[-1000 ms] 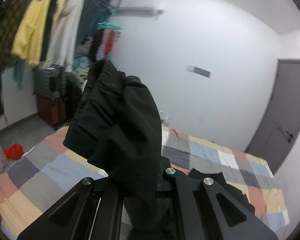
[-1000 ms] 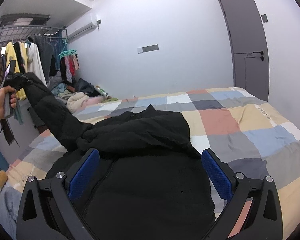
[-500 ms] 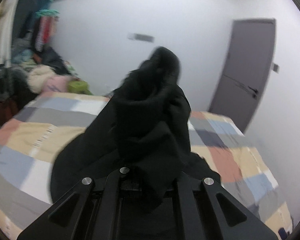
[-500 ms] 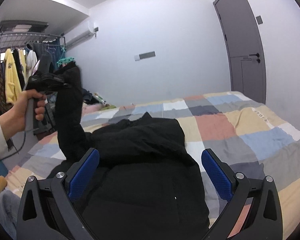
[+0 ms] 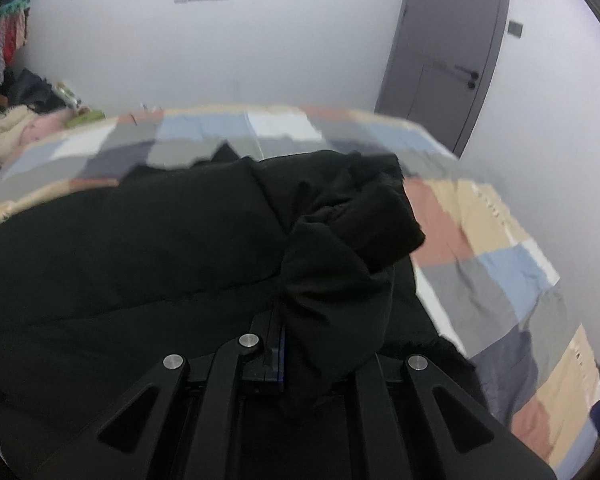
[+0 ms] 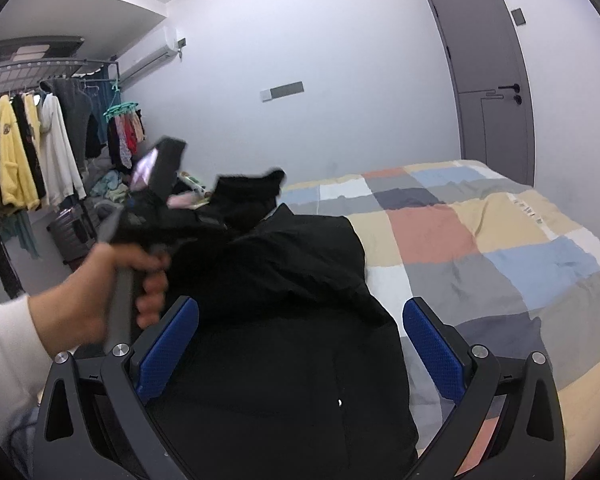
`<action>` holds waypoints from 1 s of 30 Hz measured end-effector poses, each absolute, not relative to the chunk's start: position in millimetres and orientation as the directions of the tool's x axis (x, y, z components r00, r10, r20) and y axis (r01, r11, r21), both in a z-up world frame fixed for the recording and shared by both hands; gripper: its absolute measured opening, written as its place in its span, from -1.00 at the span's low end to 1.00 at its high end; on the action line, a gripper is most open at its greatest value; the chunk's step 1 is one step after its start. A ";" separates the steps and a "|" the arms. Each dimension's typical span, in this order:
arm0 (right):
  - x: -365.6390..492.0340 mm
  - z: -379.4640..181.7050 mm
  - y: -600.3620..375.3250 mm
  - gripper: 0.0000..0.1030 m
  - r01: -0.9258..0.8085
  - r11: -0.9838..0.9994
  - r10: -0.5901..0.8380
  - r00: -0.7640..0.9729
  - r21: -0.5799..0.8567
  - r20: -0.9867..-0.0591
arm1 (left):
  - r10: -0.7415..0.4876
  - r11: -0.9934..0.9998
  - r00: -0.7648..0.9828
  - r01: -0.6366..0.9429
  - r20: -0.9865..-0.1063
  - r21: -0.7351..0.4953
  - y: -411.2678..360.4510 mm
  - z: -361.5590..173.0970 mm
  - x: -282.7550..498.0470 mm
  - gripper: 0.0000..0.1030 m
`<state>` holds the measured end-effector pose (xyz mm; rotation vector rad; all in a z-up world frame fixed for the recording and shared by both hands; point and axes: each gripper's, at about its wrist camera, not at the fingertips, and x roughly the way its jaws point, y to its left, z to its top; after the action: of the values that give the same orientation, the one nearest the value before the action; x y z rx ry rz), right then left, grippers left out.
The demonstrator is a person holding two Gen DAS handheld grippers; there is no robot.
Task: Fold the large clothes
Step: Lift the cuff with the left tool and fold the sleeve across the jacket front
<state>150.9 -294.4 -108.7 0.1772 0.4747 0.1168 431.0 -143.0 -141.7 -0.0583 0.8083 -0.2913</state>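
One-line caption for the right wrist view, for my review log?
Open right gripper hovers over the black jacket on the patchwork bed while the left gripper carries its sleeve across.

Black jacket [image 6: 284, 320]; pastel checked bedspread [image 6: 480, 240]; blue tool pads [image 6: 432, 344].

even, soft indoor light, no hard shadows or glare. fisheye bends the door [image 6: 488, 68] and walls at the edges — dark corner vignette. motion blur smears the left view and the hand [image 6: 112, 280]; black jacket [image 6: 284, 320] shows little detail.
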 end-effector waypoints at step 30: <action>155.6 -116.1 -301.3 0.99 -0.071 0.976 0.160 0.877 0.206 -0.452 | -0.157 0.981 0.744 0.191 -0.650 -0.019 -135.0 -110.9 383.5 0.62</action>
<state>155.6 -301.3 -116.1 0.1861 0.4863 0.1214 383.5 -135.0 -110.9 0.0496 0.7071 -0.1908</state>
